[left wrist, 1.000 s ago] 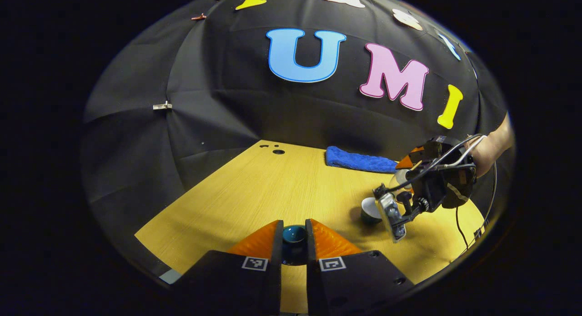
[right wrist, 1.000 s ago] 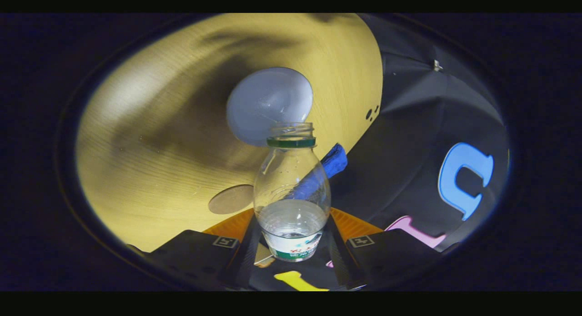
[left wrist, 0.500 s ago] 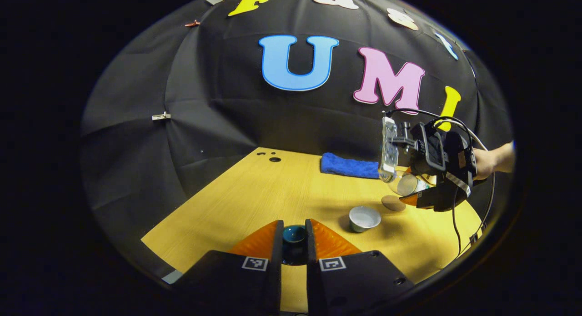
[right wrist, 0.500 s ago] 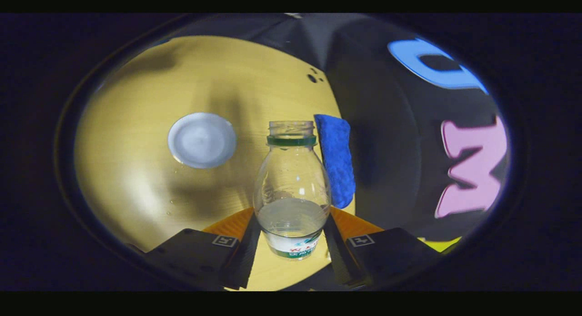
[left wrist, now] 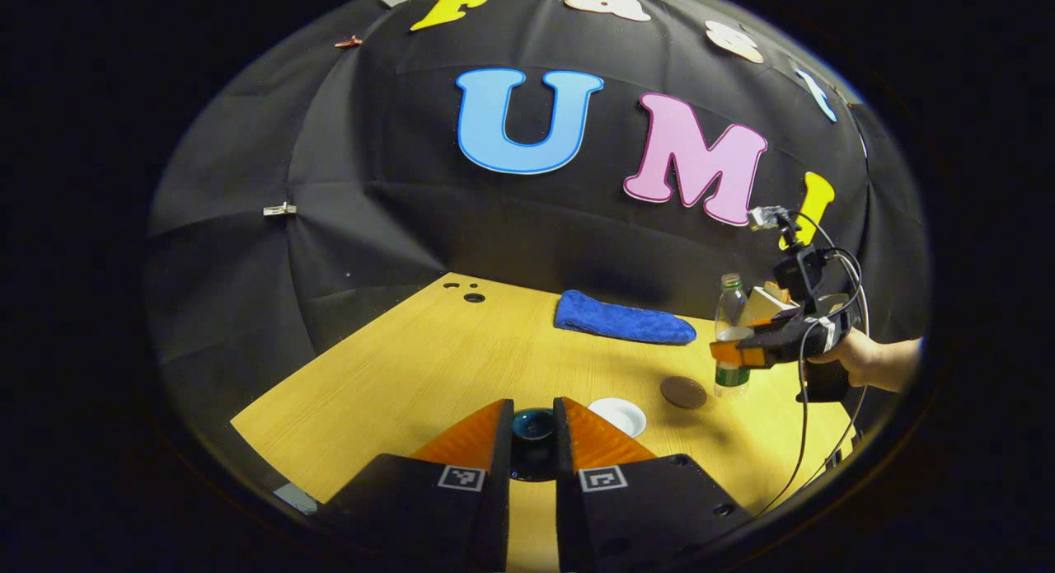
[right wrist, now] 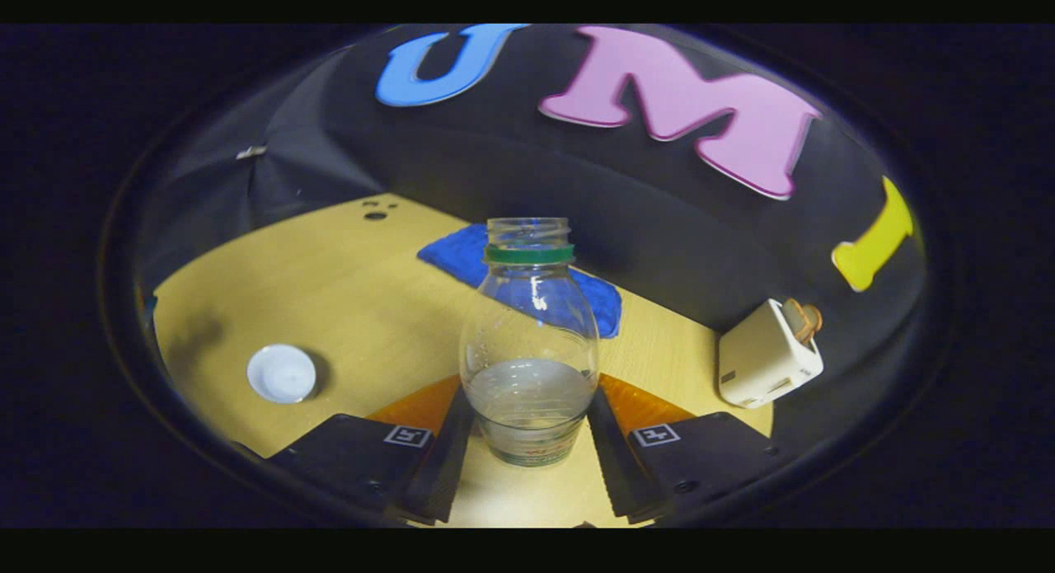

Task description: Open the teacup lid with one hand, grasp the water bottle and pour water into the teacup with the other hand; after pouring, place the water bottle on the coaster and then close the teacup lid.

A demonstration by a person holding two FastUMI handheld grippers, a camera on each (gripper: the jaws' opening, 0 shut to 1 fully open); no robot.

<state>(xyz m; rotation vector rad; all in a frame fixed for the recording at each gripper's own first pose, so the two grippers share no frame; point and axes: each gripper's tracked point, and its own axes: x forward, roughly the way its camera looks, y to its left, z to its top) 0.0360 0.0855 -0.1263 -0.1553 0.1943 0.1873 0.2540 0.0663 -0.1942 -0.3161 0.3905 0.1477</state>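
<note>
change since earlier: bottle swung back from tilted over the cup to upright, now off to the side of the cup and near the coaster; pouring looks finished.
left hand-held gripper [left wrist: 532, 429]: clenched on the teacup lid [left wrist: 532, 425], held above the near edge of the table [left wrist: 429, 359], at 6 o'clock in the left gripper view.
teacup [left wrist: 618, 415]: uncovered on the table, just right of the lid, roughly 5 o'clock; at 8 o'clock in the right gripper view.
coaster [left wrist: 683, 392]: bare, flat on the table between cup and bottle.
water bottle [right wrist: 528, 342]: uncapped, upright, part full, both fingers of the right hand-held gripper [right wrist: 528, 429] pressed on its lower body; whether its base touches the table i cannot tell.
risk, placing: bottle stands just beside the coaster, at its 3 o'clock; lowering straight down would probably miss it or catch the edge and rock.
risk, spill: no cap, so a jolt could slosh water out.
risk, lid: the grip on the lid looks narrow; a skewed approach could knock the cup.
</note>
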